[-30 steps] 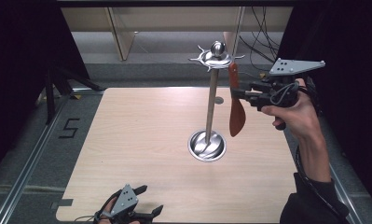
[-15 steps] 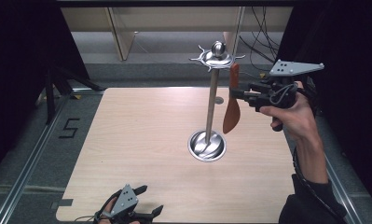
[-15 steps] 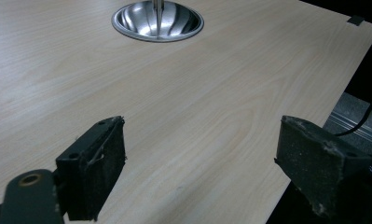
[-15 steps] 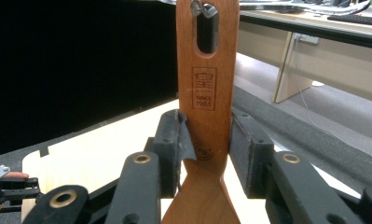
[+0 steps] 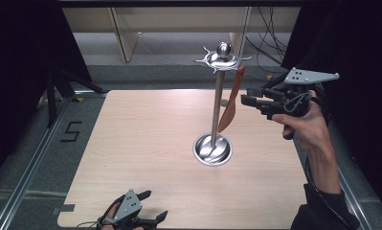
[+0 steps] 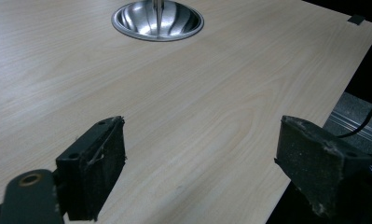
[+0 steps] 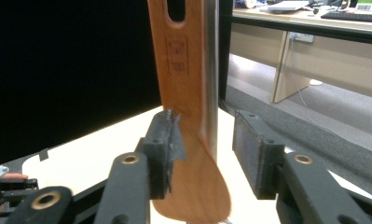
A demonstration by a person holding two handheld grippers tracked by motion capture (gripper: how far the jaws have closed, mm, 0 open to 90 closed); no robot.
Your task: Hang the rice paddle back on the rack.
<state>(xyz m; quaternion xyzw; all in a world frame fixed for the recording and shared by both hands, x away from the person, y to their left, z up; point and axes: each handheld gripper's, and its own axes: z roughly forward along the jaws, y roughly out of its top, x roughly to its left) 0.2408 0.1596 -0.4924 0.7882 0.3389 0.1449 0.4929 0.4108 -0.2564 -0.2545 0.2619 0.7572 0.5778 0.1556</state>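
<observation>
A metal stand with hooks around its top rises from a round base on the wooden table. A brown wooden spatula hangs from one hook, blade down, next to the pole. My right gripper is level at its right. In the right gripper view the spatula sits between the jaws of that gripper, which have just been opening, with a gap to the right pad. My left gripper rests open at the table's front edge, nothing between its pads.
The stand's bowl-shaped base lies ahead of the left gripper across bare wood. Dark curtains flank the table. Wooden furniture legs and cables are behind it. A taped number marks the floor at left.
The right gripper's jaws have widened, and the spatula has swung left to hang closer to the pole. The left gripper has stayed where it was.
</observation>
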